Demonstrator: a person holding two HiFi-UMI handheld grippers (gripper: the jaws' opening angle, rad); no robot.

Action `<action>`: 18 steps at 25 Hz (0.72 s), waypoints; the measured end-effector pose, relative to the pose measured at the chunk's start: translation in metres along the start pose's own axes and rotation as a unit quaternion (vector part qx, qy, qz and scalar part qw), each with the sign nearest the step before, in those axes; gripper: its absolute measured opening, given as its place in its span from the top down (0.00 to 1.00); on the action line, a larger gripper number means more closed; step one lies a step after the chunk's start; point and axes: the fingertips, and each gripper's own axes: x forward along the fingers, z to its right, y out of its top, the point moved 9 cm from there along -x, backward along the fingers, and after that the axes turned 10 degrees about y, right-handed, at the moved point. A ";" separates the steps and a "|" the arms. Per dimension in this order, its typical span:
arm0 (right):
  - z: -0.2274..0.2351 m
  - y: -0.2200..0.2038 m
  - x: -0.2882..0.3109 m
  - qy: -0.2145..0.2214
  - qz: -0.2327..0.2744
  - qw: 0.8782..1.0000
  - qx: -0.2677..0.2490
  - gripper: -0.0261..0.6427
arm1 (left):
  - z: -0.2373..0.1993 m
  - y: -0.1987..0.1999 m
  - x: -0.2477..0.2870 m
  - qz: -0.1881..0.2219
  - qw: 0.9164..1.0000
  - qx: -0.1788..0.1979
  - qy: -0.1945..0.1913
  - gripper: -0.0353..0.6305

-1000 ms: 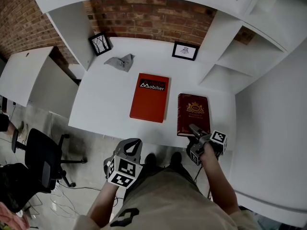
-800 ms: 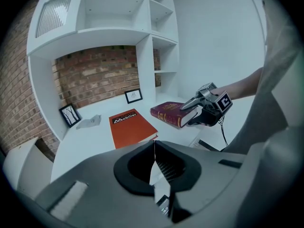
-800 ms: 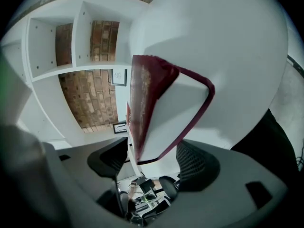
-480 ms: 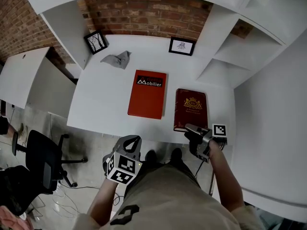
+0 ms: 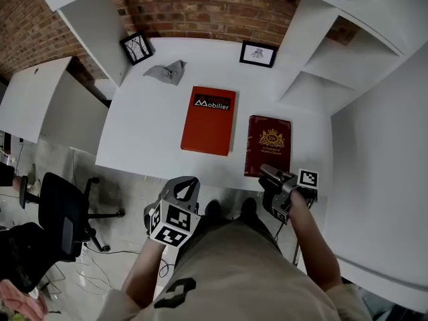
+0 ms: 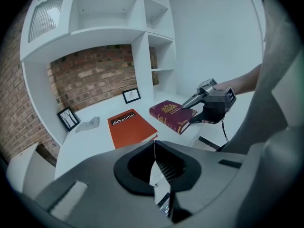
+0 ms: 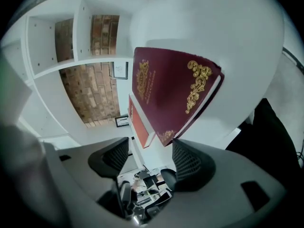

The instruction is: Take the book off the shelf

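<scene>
A maroon book with a gold crest lies flat, cover up, at the lower right of a white bench, its near end close to the bench's front edge. Just below it in the head view, the right hand-held gripper is held at that edge and points up the frame toward the book. Its jaws stand spread wide, having just been opening, and nothing is pinched between them. In the right gripper view the book's near corner sits just ahead of the two ribbed pads, apart from both.

The left hand-held gripper hangs at lower centre of the head view, off the bench and over the floor. Its jaws are pressed together on nothing, and in the left gripper view the two tips meet in a thin line.

An orange book with a black title band lies flat near the middle of the bench, left of the maroon book and apart from it. Toward the top of the frame, a framed picture stands at the bench's back left corner and a second framed picture at the back right, before a brick wall. A crumpled grey cloth lies near the first. White shelves fill the upper right, and a black office chair stands on the floor at lower left.
</scene>
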 end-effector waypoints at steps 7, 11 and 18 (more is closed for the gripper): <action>-0.045 -0.033 0.018 0.071 -0.085 0.988 -0.108 0.82 | -0.008 -0.001 -0.007 0.014 1.000 -0.020 0.015 0.94; -0.079 -0.057 0.022 0.124 -0.126 0.967 -0.185 0.94 | -0.023 0.005 -0.019 0.044 0.997 -0.064 0.021 0.94; -0.135 -0.091 0.018 0.177 -0.139 0.909 -0.351 0.94 | -0.033 0.013 -0.034 0.096 0.988 -0.119 0.011 0.94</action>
